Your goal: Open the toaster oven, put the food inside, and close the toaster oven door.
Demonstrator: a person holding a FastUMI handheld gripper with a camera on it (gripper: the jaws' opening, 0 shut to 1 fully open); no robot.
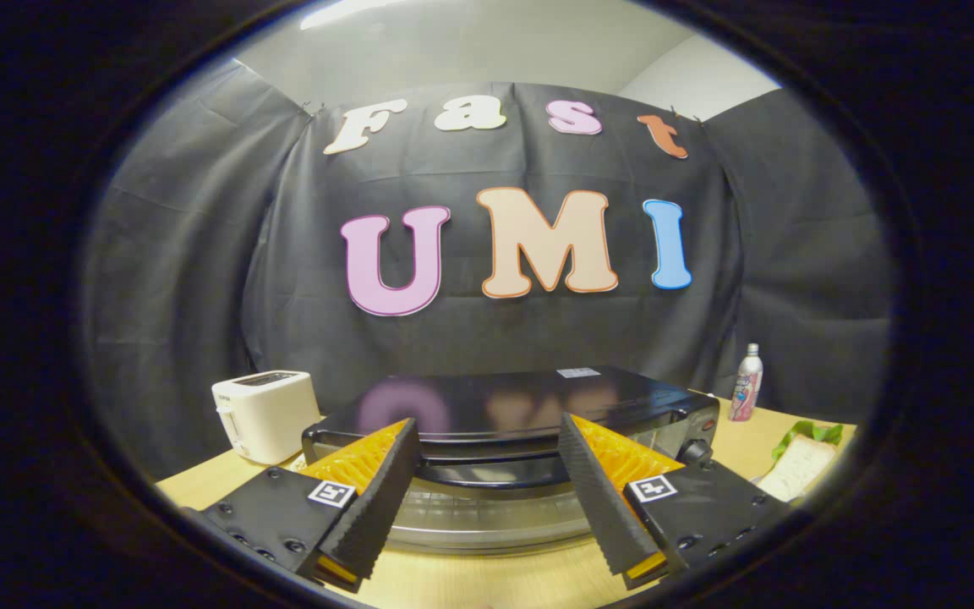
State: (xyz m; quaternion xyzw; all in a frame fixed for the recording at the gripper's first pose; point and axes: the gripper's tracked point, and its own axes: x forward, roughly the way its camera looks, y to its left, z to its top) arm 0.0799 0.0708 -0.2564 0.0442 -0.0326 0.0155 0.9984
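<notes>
A black toaster oven [529, 397] sits on the wooden table just ahead of my fingers. Its glass door [487, 507] with the dark handle bar [487, 474] lies between the two fingertips; whether the door is fully closed I cannot tell. My gripper [485, 433] is open, one finger on each side of the handle, and neither presses on it. A sandwich [801, 465] of white bread with green lettuce lies on the table to the right of the oven, beyond the right finger.
A white slot toaster [263, 414] stands left of the oven. A small bottle [746, 385] stands behind the oven's right end. Black cloth walls close off the booth behind. Bare wooden table [487, 584] shows below the fingers.
</notes>
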